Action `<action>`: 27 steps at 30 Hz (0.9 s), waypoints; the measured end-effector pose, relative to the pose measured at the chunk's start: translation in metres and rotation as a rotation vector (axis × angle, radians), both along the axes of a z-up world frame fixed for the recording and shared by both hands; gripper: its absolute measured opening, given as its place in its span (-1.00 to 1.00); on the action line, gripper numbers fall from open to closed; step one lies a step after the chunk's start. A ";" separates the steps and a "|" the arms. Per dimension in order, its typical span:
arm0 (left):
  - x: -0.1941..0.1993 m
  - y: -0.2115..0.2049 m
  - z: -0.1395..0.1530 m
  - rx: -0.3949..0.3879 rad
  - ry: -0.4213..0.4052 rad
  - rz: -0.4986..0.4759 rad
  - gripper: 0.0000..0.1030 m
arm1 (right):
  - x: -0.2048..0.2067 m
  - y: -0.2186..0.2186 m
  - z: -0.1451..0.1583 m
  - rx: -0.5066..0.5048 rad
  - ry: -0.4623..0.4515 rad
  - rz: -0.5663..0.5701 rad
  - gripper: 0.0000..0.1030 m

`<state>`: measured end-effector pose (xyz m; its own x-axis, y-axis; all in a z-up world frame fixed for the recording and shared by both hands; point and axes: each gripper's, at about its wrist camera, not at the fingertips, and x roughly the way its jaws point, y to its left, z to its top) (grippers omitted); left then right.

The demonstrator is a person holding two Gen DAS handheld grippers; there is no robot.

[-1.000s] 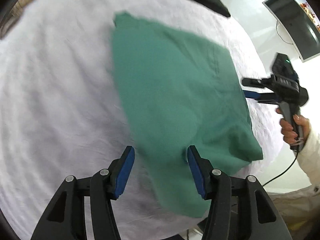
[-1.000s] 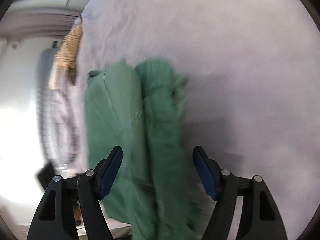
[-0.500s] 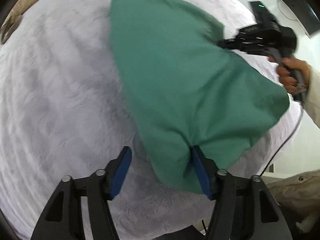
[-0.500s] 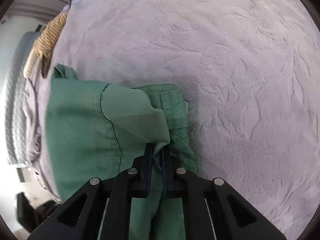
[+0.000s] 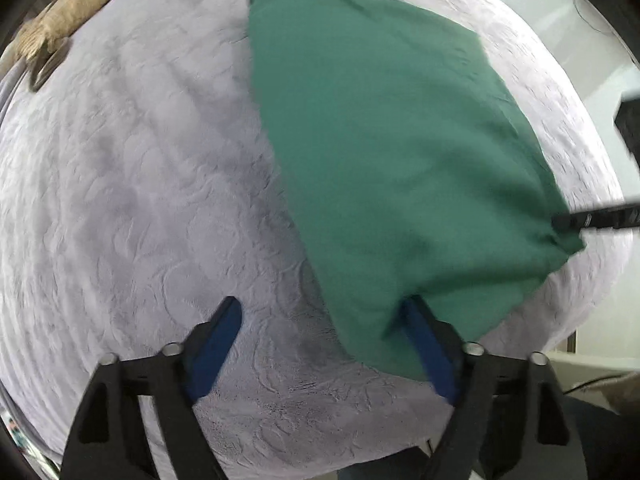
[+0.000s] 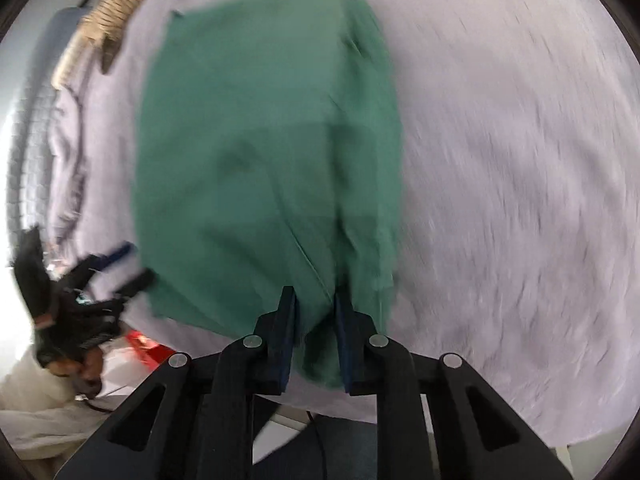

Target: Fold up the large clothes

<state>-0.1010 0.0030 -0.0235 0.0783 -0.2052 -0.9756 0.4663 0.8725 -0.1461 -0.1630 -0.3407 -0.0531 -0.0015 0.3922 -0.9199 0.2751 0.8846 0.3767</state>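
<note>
A large green garment [image 5: 384, 152] lies folded on a white textured bedspread [image 5: 132, 184]. My left gripper [image 5: 320, 320] is open at its near corner, with cloth draped over the right finger [image 5: 428, 352]. My right gripper [image 6: 314, 304] is shut on the garment's [image 6: 260, 152] near edge and holds it raised. In the left wrist view the right gripper's fingers [image 5: 596, 218] meet the garment's right corner. The left gripper also shows in the right wrist view [image 6: 108, 276], beside the garment's left corner. Both views are motion-blurred.
A tan striped cloth [image 5: 60, 20] lies at the far left of the bed, also seen in the right wrist view [image 6: 116, 8]. The bed edge [image 5: 592, 304] runs close on the right. A red item [image 6: 148, 346] lies on the floor.
My right gripper closed on the garment's edge and has pulled it up and toward the near side. The left gripper stayed open and the garment's corner has slid over its right finger.
</note>
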 end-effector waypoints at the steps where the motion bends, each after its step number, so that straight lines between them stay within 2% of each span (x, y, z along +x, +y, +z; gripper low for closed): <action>1: 0.001 0.001 -0.002 -0.007 0.023 0.020 0.67 | -0.004 -0.003 -0.007 0.010 0.004 -0.027 -0.68; 3: 0.002 0.002 0.001 0.004 0.046 0.054 0.67 | -0.008 -0.008 -0.018 0.023 0.001 -0.067 -0.70; 6: 0.001 0.003 0.009 0.043 0.051 0.081 0.67 | -0.006 -0.005 -0.022 -0.009 0.000 -0.045 -0.72; 10: 0.004 0.011 0.011 0.048 0.114 0.171 0.67 | 0.000 0.003 -0.022 -0.040 0.014 -0.025 -0.72; 11: 0.007 0.013 0.011 0.053 0.116 0.193 0.77 | 0.004 0.008 -0.022 -0.044 0.015 -0.025 -0.72; 13: 0.008 0.019 0.013 0.106 0.094 0.218 1.00 | 0.013 0.020 -0.023 -0.050 0.015 -0.028 -0.72; 18: 0.009 0.034 0.022 0.119 0.064 0.281 1.00 | 0.015 0.024 -0.033 -0.063 0.012 -0.020 -0.72; 24: 0.018 0.049 0.026 0.132 0.066 0.323 1.00 | 0.013 0.042 -0.021 -0.079 0.017 -0.009 -0.71; 27: 0.032 0.047 0.019 0.165 0.053 0.323 1.00 | 0.011 0.043 -0.013 -0.082 0.019 -0.014 -0.60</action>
<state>-0.0692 0.0498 -0.0048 0.0618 -0.0174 -0.9979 0.1582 0.9874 -0.0074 -0.1518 -0.2976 -0.0665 -0.0140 0.3159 -0.9487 0.2935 0.9083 0.2981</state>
